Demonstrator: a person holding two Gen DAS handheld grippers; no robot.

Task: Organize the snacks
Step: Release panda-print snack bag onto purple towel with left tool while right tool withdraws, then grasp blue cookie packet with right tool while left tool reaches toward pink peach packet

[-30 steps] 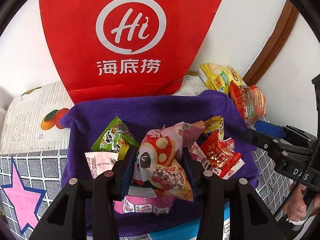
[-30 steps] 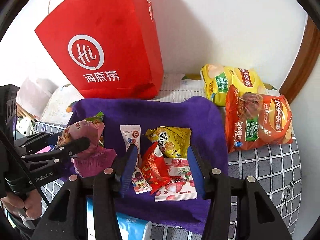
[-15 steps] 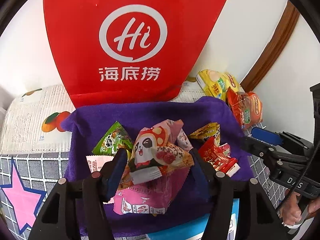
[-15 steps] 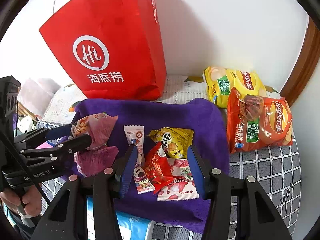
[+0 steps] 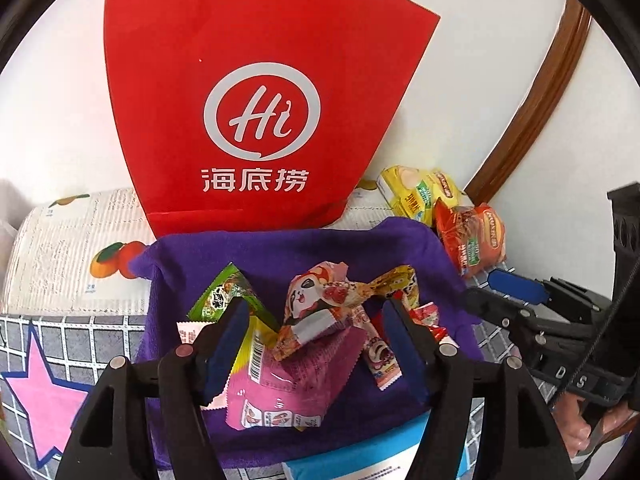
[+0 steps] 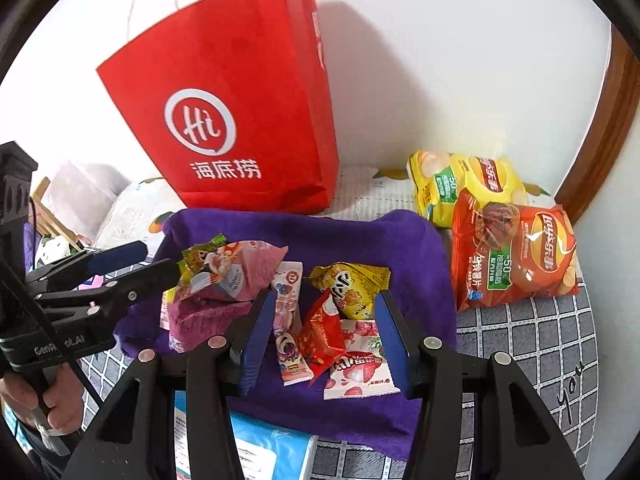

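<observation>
through the left wrist view my left gripper (image 5: 316,344) stands spread wide with nothing pinched, its blue pads either side of the panda snack packet (image 5: 320,304), which lies loose on a pink packet (image 5: 288,384) on the purple towel (image 5: 280,248); the green packet (image 5: 224,296) is half hidden behind a finger. in the right wrist view my right gripper (image 6: 324,340) is also spread and empty over the red packet (image 6: 320,332) and strawberry packet (image 6: 360,368). behind stands the red paper bag (image 6: 240,112); its inside is hidden.
</observation>
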